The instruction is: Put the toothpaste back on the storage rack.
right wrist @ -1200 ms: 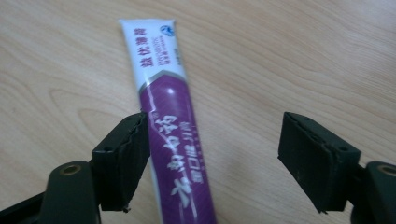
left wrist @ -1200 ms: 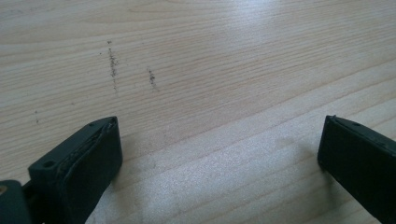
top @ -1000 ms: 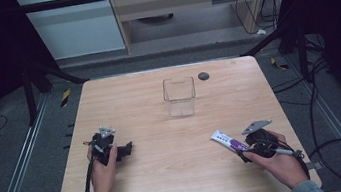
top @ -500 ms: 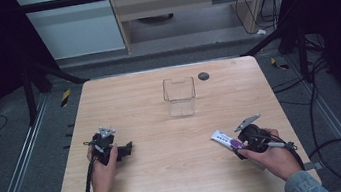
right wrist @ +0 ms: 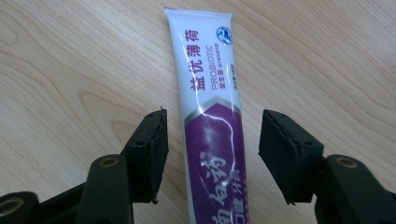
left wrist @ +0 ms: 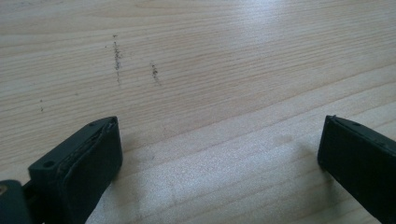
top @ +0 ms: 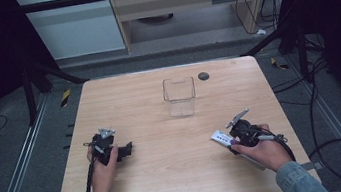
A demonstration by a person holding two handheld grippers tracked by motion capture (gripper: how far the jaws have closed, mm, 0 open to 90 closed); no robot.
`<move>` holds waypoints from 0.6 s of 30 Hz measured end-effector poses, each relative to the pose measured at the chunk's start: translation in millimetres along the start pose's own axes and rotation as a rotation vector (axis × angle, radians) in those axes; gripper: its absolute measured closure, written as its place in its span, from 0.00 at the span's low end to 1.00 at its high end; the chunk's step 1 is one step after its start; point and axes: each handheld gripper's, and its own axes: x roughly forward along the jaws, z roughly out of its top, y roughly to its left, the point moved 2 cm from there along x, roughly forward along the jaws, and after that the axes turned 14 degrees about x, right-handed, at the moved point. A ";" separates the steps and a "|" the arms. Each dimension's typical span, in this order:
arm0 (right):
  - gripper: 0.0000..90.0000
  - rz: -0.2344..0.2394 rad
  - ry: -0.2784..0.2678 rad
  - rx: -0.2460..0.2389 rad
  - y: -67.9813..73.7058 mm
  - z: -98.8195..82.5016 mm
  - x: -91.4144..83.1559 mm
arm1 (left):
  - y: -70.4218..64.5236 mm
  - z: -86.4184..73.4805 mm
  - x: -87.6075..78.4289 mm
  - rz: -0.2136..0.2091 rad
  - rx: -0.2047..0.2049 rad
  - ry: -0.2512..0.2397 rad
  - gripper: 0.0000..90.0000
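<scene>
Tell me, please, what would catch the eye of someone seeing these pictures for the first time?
The eye goes first to the white and purple toothpaste tube, lying flat on the wooden table near its right edge, between the open jaws of the right gripper, which straddle it without touching. Next is the clear plastic container, upright toward the far middle of the table. The left gripper is open over bare wood at the near left.

Wooden table (top: 170,177) bears container (top: 179,96), tube (right wrist: 210,121), disc (top: 203,75).
</scene>
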 end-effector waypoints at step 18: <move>0.59 0.003 0.100 -0.006 3.3 21.3 17.0 | -0.1 0.0 0.1 0.001 -0.001 -0.001 0.00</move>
